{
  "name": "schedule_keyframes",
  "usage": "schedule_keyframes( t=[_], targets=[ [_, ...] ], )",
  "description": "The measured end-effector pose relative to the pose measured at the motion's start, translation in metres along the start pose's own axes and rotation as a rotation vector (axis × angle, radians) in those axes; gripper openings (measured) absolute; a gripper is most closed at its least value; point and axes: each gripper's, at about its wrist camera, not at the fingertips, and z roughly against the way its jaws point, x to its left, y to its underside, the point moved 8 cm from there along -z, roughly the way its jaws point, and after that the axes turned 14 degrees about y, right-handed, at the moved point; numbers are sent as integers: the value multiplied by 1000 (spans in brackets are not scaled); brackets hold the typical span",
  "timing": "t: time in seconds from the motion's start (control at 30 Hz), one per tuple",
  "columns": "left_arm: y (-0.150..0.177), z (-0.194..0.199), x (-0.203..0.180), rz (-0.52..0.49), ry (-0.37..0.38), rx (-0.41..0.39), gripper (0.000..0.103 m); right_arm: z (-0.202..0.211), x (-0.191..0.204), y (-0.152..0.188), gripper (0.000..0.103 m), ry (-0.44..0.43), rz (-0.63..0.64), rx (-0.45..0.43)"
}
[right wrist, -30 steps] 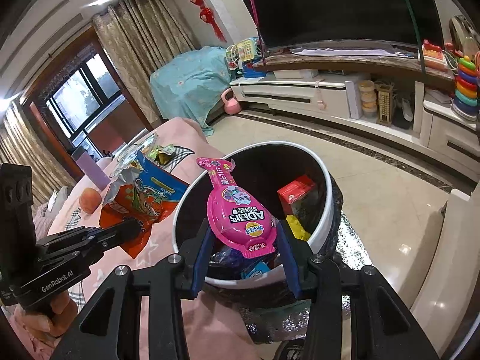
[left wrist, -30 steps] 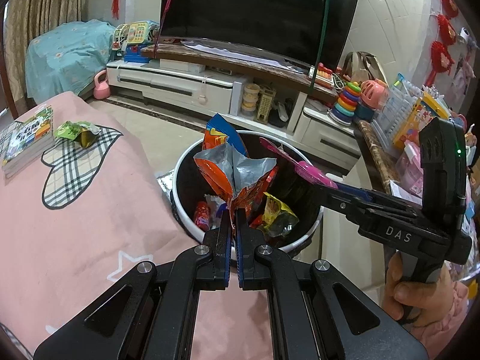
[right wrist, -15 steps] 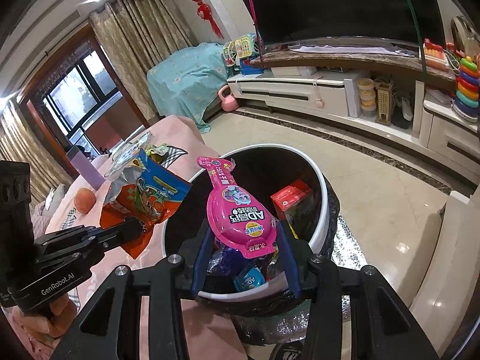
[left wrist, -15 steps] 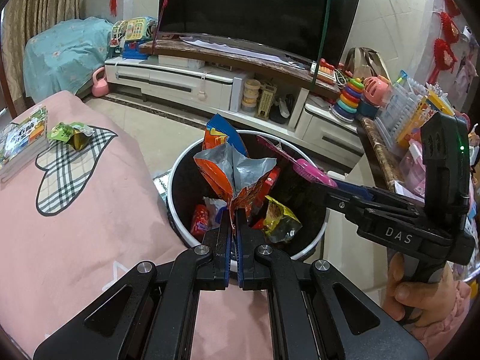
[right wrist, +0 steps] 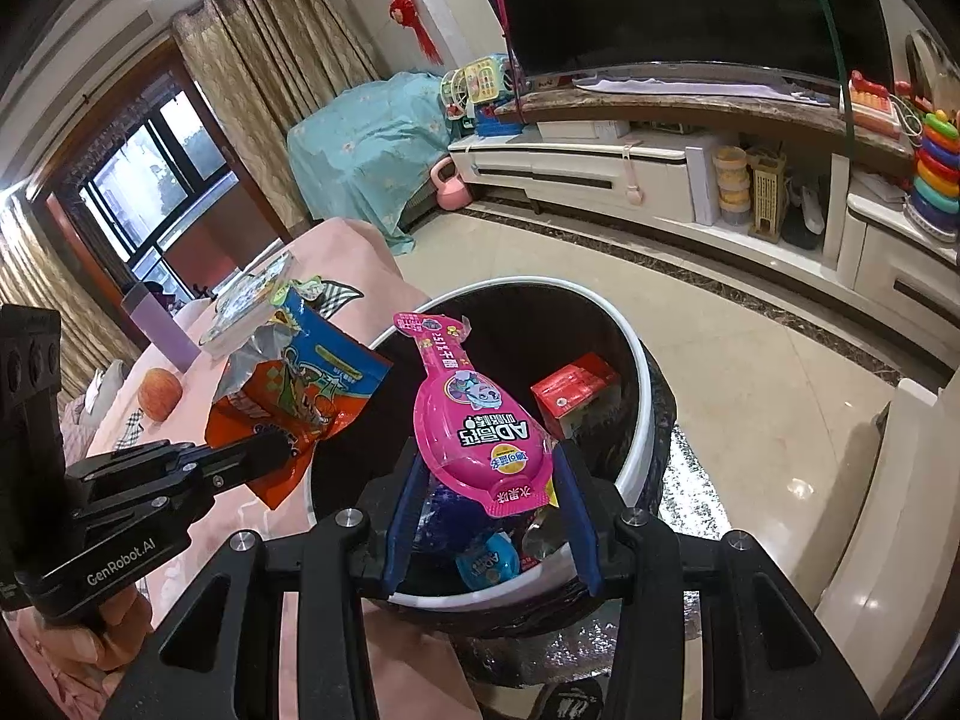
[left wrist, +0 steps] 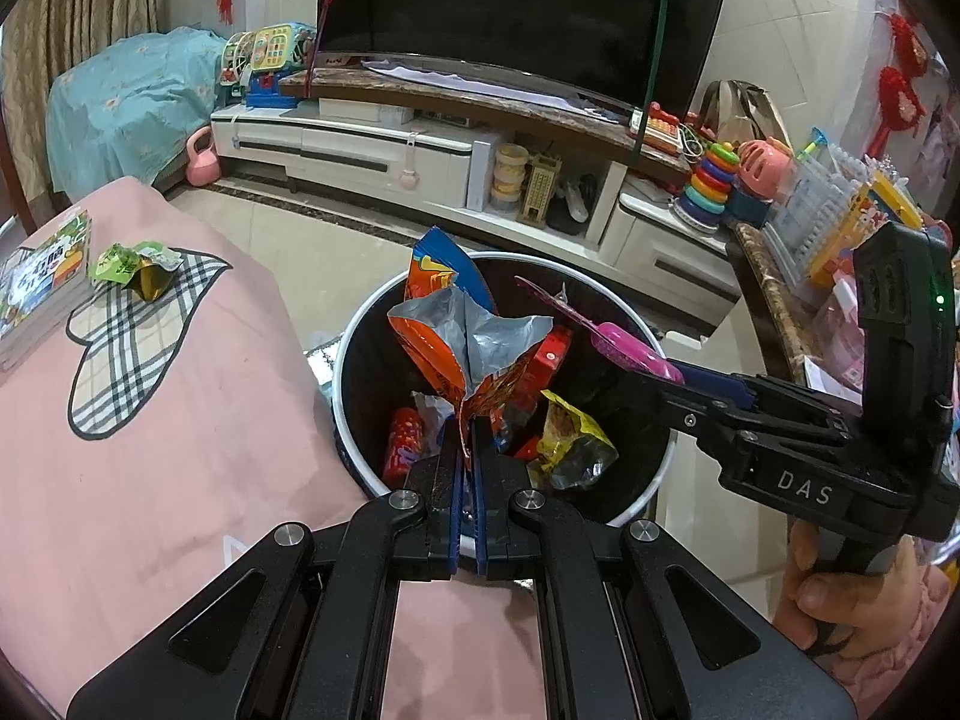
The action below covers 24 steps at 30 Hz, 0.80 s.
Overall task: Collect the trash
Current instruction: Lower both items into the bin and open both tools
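Observation:
My left gripper is shut on an orange and blue snack bag and holds it over the near rim of the round bin. It shows from the side in the right wrist view, with the bag. My right gripper is shut on a pink drink pouch above the bin. The pouch also shows in the left wrist view. Several wrappers and a red box lie inside the bin.
A pink-covered table lies left of the bin, with a green wrapper, books, an apple and a purple bottle. A TV stand runs along the back. A toy-filled counter stands at the right.
Both grippers, still holding their items, have moved a little further over the bin. The bin fills more of both views.

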Motion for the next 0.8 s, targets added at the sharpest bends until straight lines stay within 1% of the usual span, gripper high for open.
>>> schedule_keyframes(
  t=[0.2, 0.8],
  targets=[
    [-1, -5, -1, -3, -7, 9, 2, -2, -2, -4, 43, 8, 4, 2],
    [-2, -13, 2, -3, -30, 29, 2, -8, -5, -2, 43, 28, 17, 25]
  ],
)
